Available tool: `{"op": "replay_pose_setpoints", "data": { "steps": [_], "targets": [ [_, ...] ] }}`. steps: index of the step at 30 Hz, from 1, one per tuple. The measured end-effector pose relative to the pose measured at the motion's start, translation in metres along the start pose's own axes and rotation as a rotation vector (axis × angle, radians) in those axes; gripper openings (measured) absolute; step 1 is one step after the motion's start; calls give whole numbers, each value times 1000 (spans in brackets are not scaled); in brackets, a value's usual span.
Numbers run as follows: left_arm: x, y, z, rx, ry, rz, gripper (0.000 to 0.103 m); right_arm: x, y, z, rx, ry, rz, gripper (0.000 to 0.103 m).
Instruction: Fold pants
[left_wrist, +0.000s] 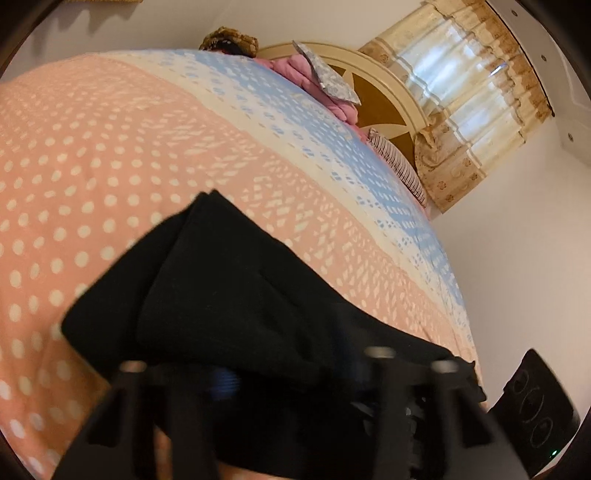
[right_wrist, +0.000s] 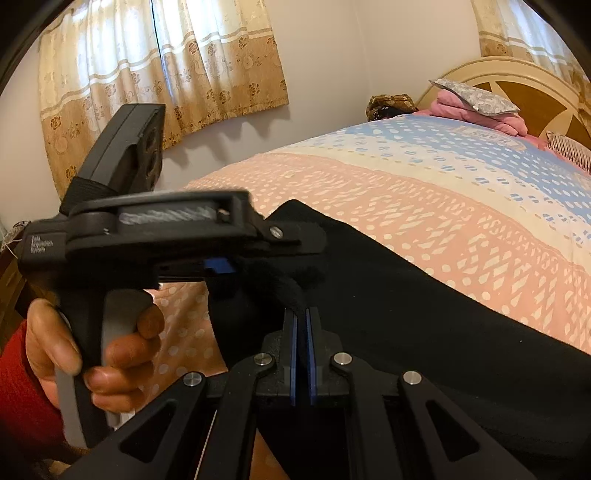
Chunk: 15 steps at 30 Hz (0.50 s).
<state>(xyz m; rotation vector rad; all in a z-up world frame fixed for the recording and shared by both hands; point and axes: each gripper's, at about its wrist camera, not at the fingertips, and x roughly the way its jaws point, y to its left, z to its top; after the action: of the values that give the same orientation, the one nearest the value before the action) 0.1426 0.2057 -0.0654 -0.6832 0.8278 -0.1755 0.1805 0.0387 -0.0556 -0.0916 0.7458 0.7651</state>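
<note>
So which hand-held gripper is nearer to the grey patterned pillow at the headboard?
Neither clearly. Left hand-held gripper and right hand-held gripper both pinch the black pants side by side at the bed's near edge, far from the grey pillow.

Bed (right_wrist: 424, 192) with pink, cream and blue dotted cover, bearing black pants (right_wrist: 424, 306) at the near edge, and pink bedding (right_wrist: 476, 110), grey patterned pillow (right_wrist: 476, 94), striped pillow (left_wrist: 397, 162) by the headboard (right_wrist: 524, 79).

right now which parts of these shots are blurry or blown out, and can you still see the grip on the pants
Left wrist view: left gripper smeared, grip unreadable; curtained window blown out. Right wrist view: right gripper sharp, pinching the black pants; left gripper body motion-blurred; bedspread curves with fisheye.
</note>
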Motion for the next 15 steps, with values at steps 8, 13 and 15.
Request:
{"op": "replay_pose_setpoints", "data": {
  "steps": [8, 13, 15],
  "targets": [
    [-11, -12, 5, 22, -35, -1, 11, -41, -46, -13, 302, -70, 134, 52],
    [-31, -30, 17, 48, -73, -37, 11, -109, -105, -52, 611, -181, 195, 83],
    [-37, -35, 21, 60, -82, -42, 11, -124, -126, -69, 715, -200, 180, 83]
  ]
}}
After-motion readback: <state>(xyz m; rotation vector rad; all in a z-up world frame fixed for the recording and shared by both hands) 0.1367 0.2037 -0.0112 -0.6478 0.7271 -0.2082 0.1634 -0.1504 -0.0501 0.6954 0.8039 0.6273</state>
